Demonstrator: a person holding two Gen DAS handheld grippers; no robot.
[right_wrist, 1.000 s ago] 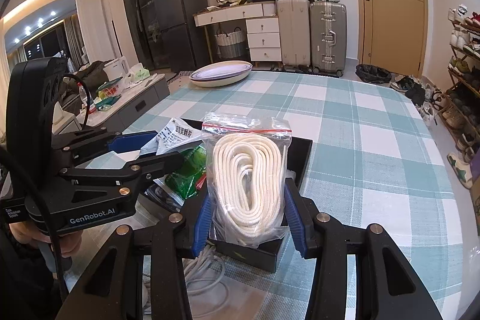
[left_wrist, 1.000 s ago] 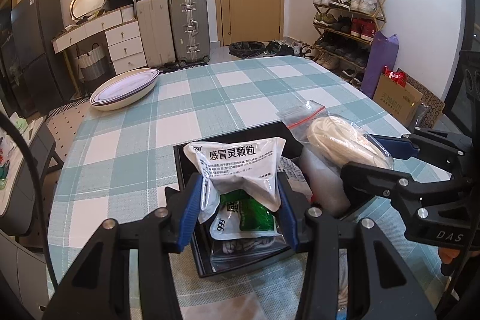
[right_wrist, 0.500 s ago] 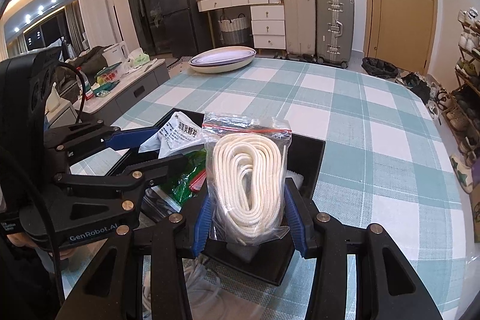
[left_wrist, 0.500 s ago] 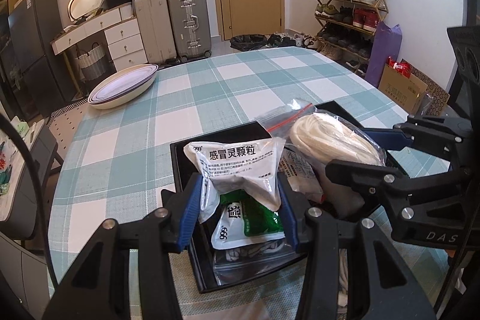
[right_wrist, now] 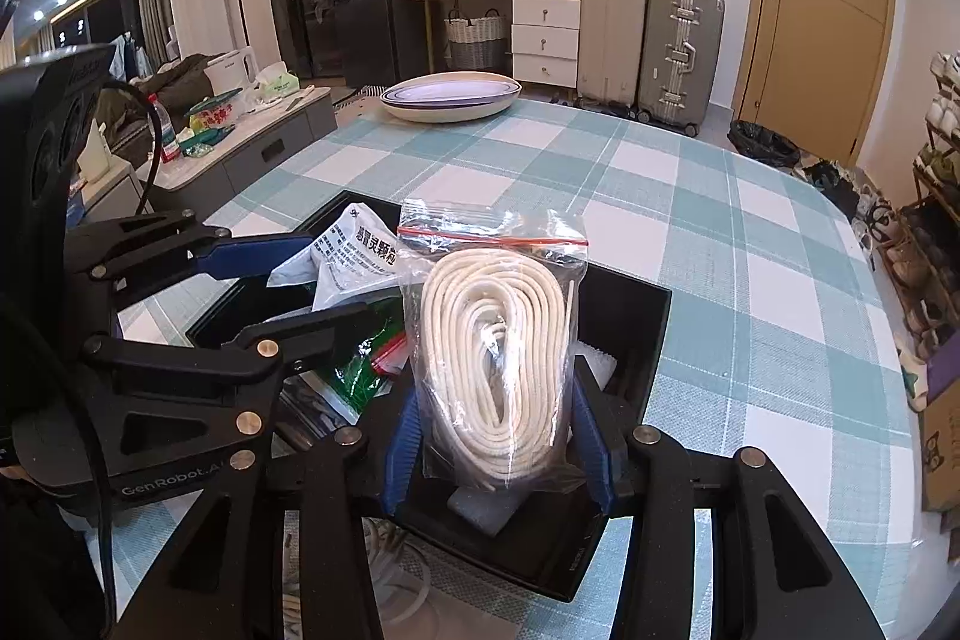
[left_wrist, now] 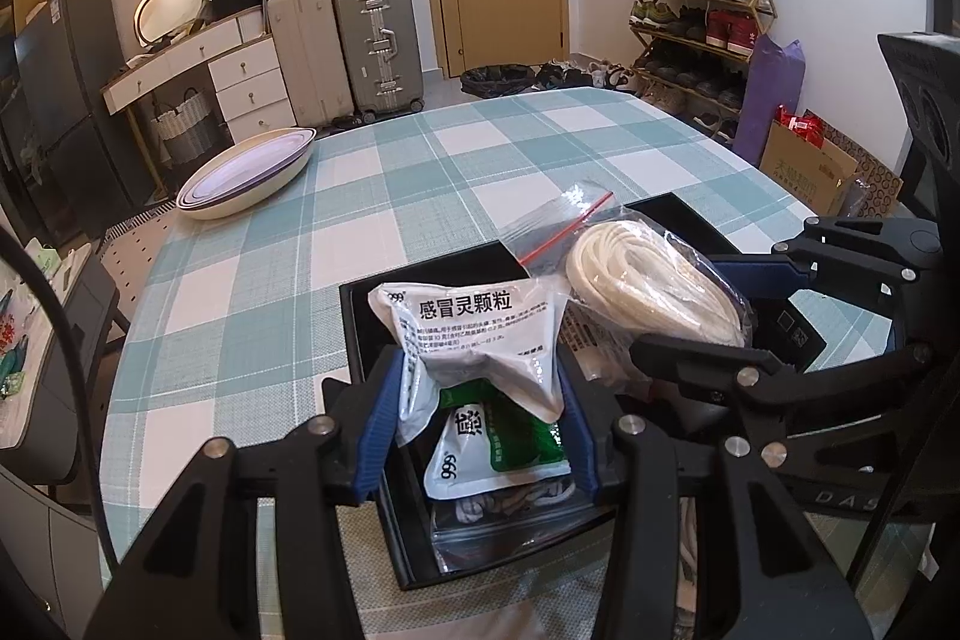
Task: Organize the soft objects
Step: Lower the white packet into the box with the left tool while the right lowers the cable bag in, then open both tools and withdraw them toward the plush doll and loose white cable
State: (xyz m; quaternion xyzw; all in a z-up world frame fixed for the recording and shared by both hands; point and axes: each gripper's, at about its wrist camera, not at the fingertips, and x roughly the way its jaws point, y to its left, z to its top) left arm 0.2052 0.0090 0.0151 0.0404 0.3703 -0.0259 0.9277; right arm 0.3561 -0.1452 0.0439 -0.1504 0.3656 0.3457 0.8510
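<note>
My left gripper (left_wrist: pixel 477 418) is shut on a white medicine pouch (left_wrist: pixel 474 334) with Chinese print, held above a black tray (left_wrist: pixel 360 334) on the checked table. A green-and-white sachet (left_wrist: pixel 498 445) and a clear zip bag (left_wrist: pixel 510 520) lie in the tray below it. My right gripper (right_wrist: pixel 498 439) is shut on a clear zip bag of coiled white rope (right_wrist: pixel 498 340), held over the same tray (right_wrist: pixel 648 328). The rope bag (left_wrist: pixel 654 286) shows in the left wrist view too, with the right gripper beside it at the right.
A stack of oval white dishes (left_wrist: pixel 246 175) stands at the table's far left corner. A loose white cord (right_wrist: pixel 396 574) lies on the table in front of the tray. Suitcases, drawers and a shoe rack line the walls beyond the table.
Both grippers keep their bags and have drawn back and up a little over the tray. The rope bag now sits slightly farther right of the pouch.
</note>
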